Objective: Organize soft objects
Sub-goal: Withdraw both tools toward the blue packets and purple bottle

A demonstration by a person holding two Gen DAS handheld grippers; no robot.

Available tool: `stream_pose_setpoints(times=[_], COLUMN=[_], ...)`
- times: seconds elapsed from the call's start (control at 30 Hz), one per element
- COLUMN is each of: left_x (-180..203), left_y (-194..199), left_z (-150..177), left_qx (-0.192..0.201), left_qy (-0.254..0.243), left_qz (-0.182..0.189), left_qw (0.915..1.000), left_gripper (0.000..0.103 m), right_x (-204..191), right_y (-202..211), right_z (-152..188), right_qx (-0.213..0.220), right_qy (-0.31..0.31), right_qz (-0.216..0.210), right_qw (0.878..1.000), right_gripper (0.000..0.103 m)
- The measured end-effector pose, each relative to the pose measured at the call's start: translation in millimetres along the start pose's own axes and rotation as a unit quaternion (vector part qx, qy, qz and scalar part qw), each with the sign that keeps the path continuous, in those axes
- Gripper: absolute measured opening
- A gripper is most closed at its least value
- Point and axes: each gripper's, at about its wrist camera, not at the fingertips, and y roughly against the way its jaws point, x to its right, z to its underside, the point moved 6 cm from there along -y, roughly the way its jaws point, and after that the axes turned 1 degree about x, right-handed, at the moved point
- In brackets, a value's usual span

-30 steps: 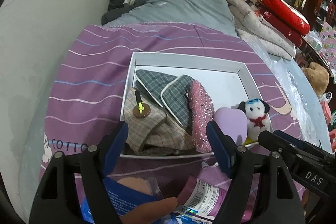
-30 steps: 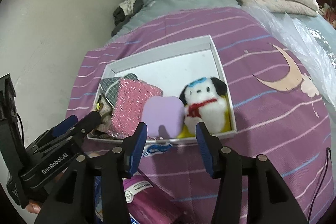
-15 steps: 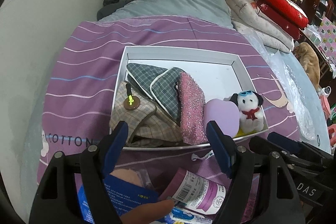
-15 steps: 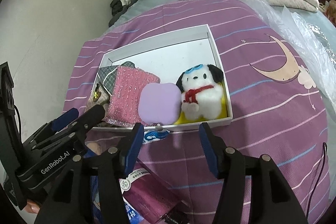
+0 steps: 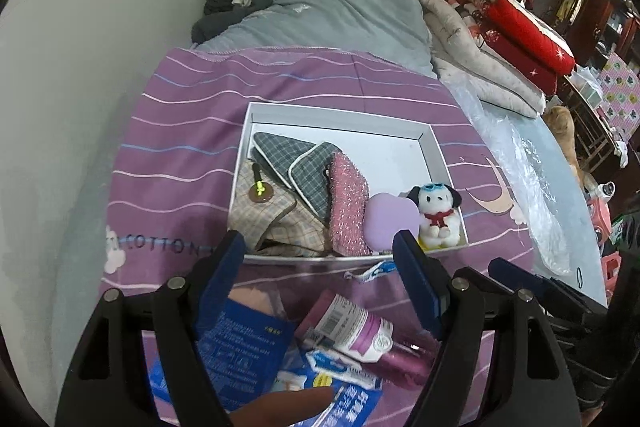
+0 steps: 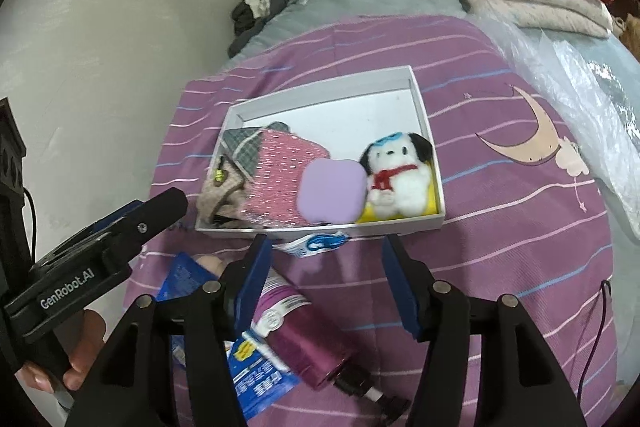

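The left tongs [image 5: 320,279] stand wide apart and grasp nothing; their blue pads [image 5: 416,287] hang above a small heap of packets on the purple striped bedspread [image 5: 180,131]. Right under them lie a blue packet [image 5: 236,347] and a purple tube with a white label [image 5: 352,327], with a white and blue sachet [image 5: 340,371] just beside the tube. A fingertip [image 5: 296,401] shows at the lower edge of the left wrist view, beneath the tongs.

The right tongs [image 6: 324,279] are likewise spread and empty. Seen from the right wrist, the purple tube [image 6: 304,335] lies below and between its two fingers, tilted, its dark cap toward the camera. The left tool reaches in from the left edge of that view, and the hand [image 6: 76,359] holding it shows below its black body.

Beyond both pairs of tongs, just past a small blue and white wrapper [image 6: 316,243], sits the white box [image 5: 336,115] on the bedspread. Soft things fill its near half, packed in a row: a beige plaid pouch [image 5: 264,211] at the left, two grey checked pouches [image 5: 296,163] leaning on it, then a pink glittery pad [image 5: 348,203], a lilac cushion [image 5: 388,219], and a white plush dog with black ears and a red scarf [image 5: 436,215] at the right end. The dog sits upright on something yellow [image 6: 424,207]. The far half of the box shows bare white floor.

Farther off lie a grey quilt [image 5: 340,15] and folded red and white bedding [image 5: 500,39].
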Motion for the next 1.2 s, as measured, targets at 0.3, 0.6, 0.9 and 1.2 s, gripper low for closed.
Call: stream_pose_setpoints(times=[0.3,0.6,0.9,1.2], left_x=[-26.2,-69.0,-71.7,-76.6], left_y=[30.2,40.6,36.0,18.0], left_z=[16.4,53.7,71.7,79.0], left_qx=[0.000,-0.018,-0.019,-0.017], left_qy=[0.012,0.024,0.046,0.041], left_qz=[-0.012,-0.027,0.021,0.007], left_qw=[0.9999,0.9992,0.9985,0.9990], left_gripper=[0.077,0.077,0.077,0.077], right_x=[-29.8,-61.8,-60.4,-51.4], right_y=[27.0,50.0,45.2,7.7], right_z=[7.8,20.3,35.1,40.1], right_qx=[0.004,-0.001,-0.002,-0.019], right_qy=[0.041,0.097,0.057,0.022], right_qz=[-0.006,-0.003,-0.009,-0.035], right_qw=[0.999,0.995,0.998,0.999], right_gripper=[0.060,0.068,0.071,0.071])
